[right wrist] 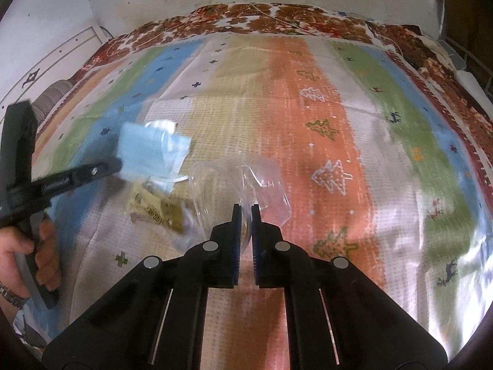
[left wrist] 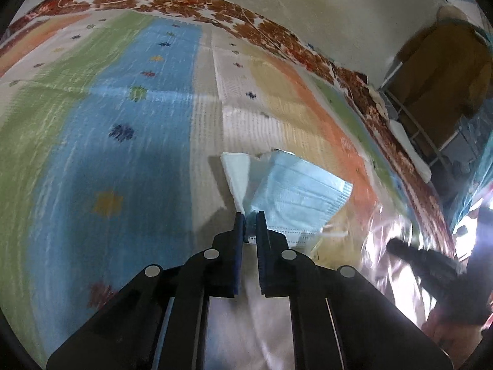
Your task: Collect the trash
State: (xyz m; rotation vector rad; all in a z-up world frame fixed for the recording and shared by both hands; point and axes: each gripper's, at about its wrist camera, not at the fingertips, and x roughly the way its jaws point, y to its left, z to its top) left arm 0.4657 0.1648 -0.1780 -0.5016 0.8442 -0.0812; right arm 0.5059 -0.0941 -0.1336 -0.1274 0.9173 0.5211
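Observation:
My left gripper [left wrist: 249,215] is shut on a light blue face mask [left wrist: 295,197] with a white tissue [left wrist: 235,172] behind it, held above the striped bedspread [left wrist: 123,123]. In the right wrist view the mask [right wrist: 148,154] hangs at the left from the left gripper [right wrist: 118,163]. My right gripper [right wrist: 246,208] is shut on the rim of a clear plastic bag [right wrist: 246,185]. The bag holds a yellow-brown wrapper [right wrist: 157,212]. In the left wrist view the bag [left wrist: 391,246] and the right gripper [left wrist: 393,245] show at the lower right.
The bedspread [right wrist: 308,123] covers a bed with a brown floral sheet [right wrist: 262,15] at its far edge, against a pale wall. A metal rack [left wrist: 416,123] with brown cloth stands at the right. A grey pillow [right wrist: 52,98] lies at the left.

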